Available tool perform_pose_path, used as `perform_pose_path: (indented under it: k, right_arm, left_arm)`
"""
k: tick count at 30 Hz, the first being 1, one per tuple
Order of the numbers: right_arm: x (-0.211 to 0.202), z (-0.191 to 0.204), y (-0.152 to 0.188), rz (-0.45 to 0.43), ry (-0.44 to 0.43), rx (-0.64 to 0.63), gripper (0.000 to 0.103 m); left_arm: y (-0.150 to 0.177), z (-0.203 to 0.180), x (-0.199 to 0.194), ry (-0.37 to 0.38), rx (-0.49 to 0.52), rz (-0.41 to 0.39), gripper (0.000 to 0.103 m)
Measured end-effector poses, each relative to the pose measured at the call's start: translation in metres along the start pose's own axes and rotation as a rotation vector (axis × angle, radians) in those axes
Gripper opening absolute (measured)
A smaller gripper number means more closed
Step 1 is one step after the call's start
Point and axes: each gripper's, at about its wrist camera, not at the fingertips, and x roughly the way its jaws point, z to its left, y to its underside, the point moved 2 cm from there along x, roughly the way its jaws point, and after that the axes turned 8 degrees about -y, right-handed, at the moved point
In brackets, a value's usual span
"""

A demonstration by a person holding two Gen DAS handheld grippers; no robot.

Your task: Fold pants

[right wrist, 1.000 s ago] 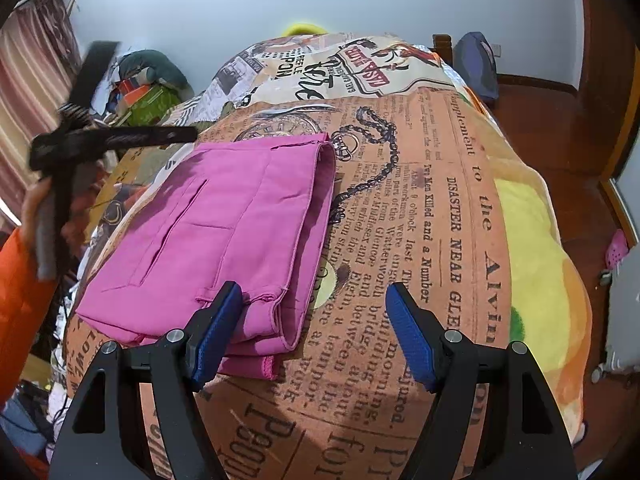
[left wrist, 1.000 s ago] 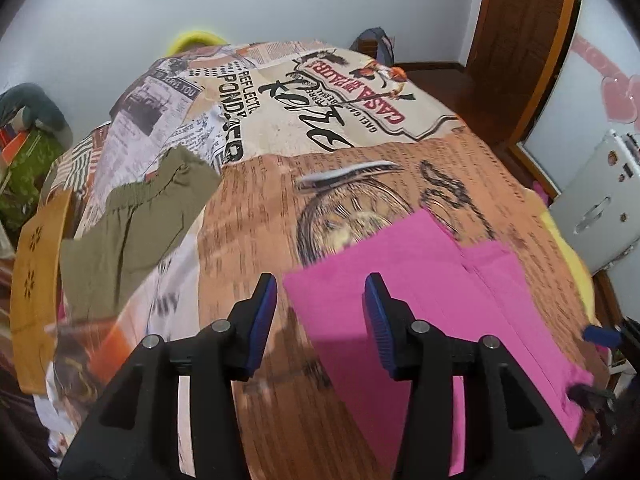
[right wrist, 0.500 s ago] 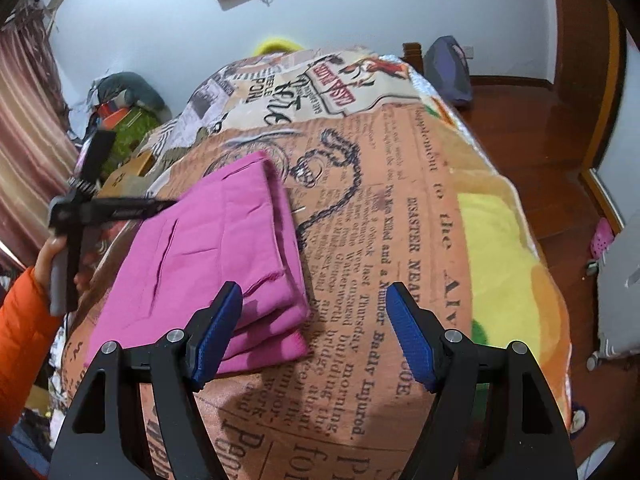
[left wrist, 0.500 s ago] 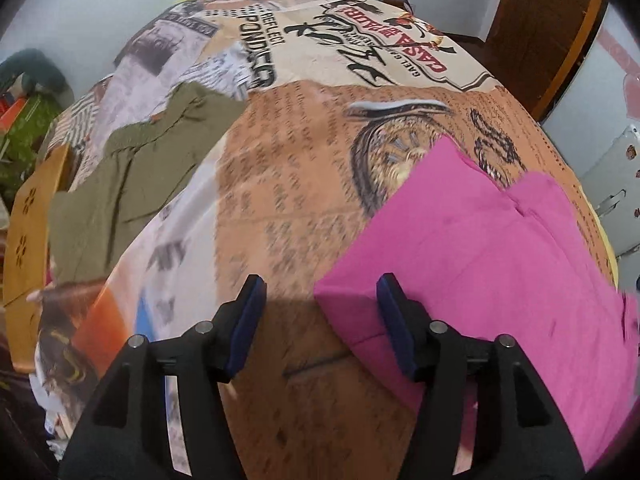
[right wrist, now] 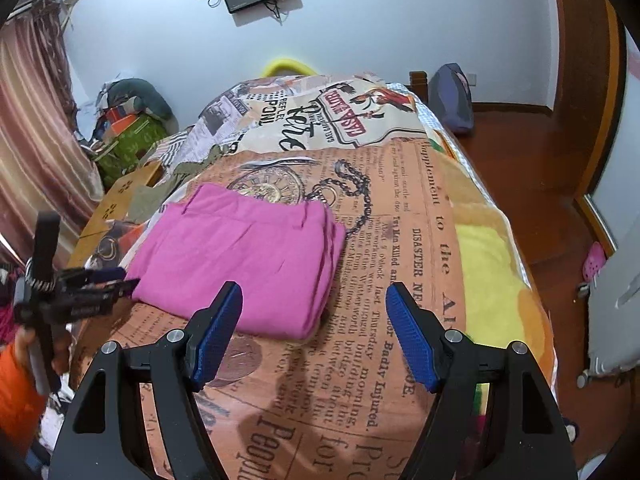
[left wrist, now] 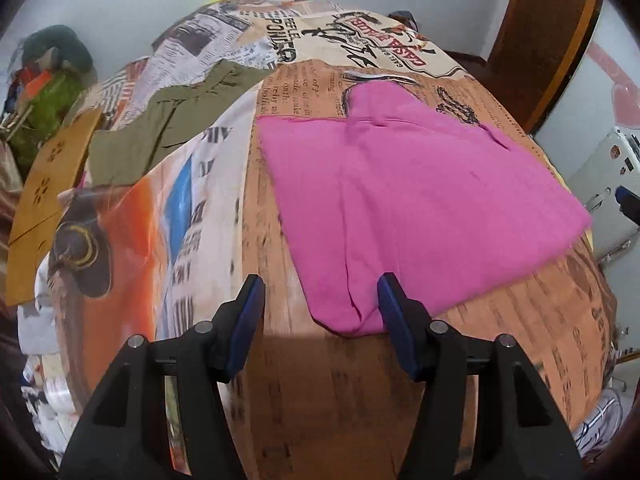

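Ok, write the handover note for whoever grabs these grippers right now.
Left gripper: open, empty, at the near corner of the pink pants.
Right gripper: open, empty, just short of the pants' near edge.
Pink pants: folded into a flat stacked rectangle on the newspaper-print bedspread; layers show at the right edge.
Olive garment: lying loose further back on the left, untouched.
Done: the pink fold looks complete.
Left: probably the olive garment, if it is part of the job.
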Motion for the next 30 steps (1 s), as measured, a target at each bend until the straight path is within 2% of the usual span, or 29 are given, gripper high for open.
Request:
perform_pose_path:
  k: [3, 6, 11, 14, 18, 21, 23, 26, 30]
  right_arm:
    - [0.005, 0.006, 0.001, 0.019, -0.017, -0.013, 0.071]
    - [0.011, 0.015, -0.001, 0.032, -0.024, -0.051, 0.071]
    - [0.031, 0.035, -0.012, 0.045, -0.066, -0.122, 0.071]
    - [0.048, 0.047, -0.020, 0.061, -0.094, -0.162, 0.071]
    - [0.073, 0.057, -0.032, 0.088, -0.123, -0.225, 0.071]
    - [0.090, 0.058, -0.040, 0.114, -0.154, -0.241, 0.065]
    - [0.102, 0.055, -0.044, 0.140, -0.170, -0.244, 0.054]
    - [0.120, 0.050, -0.044, 0.194, -0.173, -0.244, 0.048]
    - [0.136, 0.040, -0.030, 0.265, -0.179, -0.231, 0.048]
  left_arm:
    - [0.002, 0.004, -0.011, -0.015, -0.012, -0.007, 0.059]
    - [-0.008, 0.009, -0.029, -0.037, -0.015, -0.054, 0.058]
    - [-0.042, 0.002, -0.060, 0.031, -0.008, -0.162, 0.058]
    - [-0.062, -0.013, -0.062, 0.072, 0.012, -0.188, 0.058]
    - [-0.080, -0.032, -0.046, 0.105, 0.044, -0.178, 0.058]
    - [-0.088, -0.041, -0.026, 0.135, 0.047, -0.148, 0.042]
    - [-0.089, -0.046, -0.011, 0.153, 0.043, -0.111, 0.025]
    - [-0.083, -0.052, 0.010, 0.160, 0.049, -0.061, 0.024]
    - [-0.070, -0.055, 0.025, 0.142, 0.072, -0.042, 0.025]
